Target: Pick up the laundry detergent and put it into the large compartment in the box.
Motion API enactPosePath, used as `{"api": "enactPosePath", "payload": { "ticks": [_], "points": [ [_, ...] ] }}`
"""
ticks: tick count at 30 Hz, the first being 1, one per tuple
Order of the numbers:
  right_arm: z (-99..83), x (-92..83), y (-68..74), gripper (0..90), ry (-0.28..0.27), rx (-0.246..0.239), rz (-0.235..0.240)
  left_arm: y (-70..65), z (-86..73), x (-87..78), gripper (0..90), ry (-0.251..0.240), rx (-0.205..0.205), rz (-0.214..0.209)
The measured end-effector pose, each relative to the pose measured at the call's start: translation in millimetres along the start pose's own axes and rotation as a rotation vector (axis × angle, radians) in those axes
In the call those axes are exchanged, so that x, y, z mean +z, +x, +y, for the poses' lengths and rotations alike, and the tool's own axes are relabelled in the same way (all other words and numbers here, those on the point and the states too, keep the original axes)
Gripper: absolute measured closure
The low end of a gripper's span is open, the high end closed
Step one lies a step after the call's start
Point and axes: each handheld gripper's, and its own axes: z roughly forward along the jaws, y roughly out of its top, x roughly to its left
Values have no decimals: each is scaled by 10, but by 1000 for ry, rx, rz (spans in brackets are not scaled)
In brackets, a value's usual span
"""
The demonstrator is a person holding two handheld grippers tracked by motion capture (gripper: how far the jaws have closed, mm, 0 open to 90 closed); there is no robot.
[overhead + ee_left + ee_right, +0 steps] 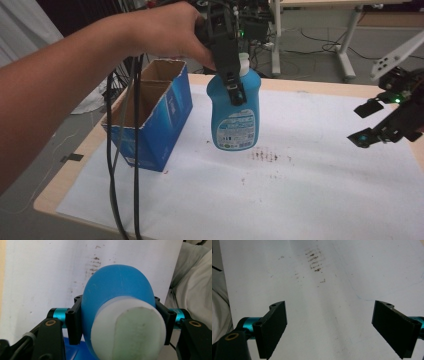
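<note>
Blue bottle [235, 117] hangs above white sheet [300, 190] — beside open box [150, 120].

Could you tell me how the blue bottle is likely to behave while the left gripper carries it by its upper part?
The blue bottle hangs off the table, clamped near its white cap by the left gripper, so it may swing. Its smooth, rounded plastic could slip between the pads. It looks rigid enough to keep its shape.

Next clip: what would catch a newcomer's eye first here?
The blue bottle with a white cap, hanging above the white sheet and clamped near its top in the left gripper. Beside it, at the table's left, stands an open blue cardboard box. The right gripper hovers open at the right edge, and brown stains mark the sheet's middle.
</note>
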Motion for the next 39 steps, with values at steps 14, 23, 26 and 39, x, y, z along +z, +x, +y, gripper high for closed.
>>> {"api": "enactPosePath", "payload": {
  "ticks": [14,23,26,39],
  "points": [
    [4,-19,25,121,-10,-6,3,43,-408,-615,376,-70,-83,-3],
    [10,-8,12,120,-9,-4,5,132,-734,-877,377,-66,-134,33],
    [18,1,12,121,-6,-2,8,153,-840,-930,377,-61,-141,36],
    [45,54,-26,120,4,1,14,279,-1379,-1202,377,-82,-221,70]
  ]
}}
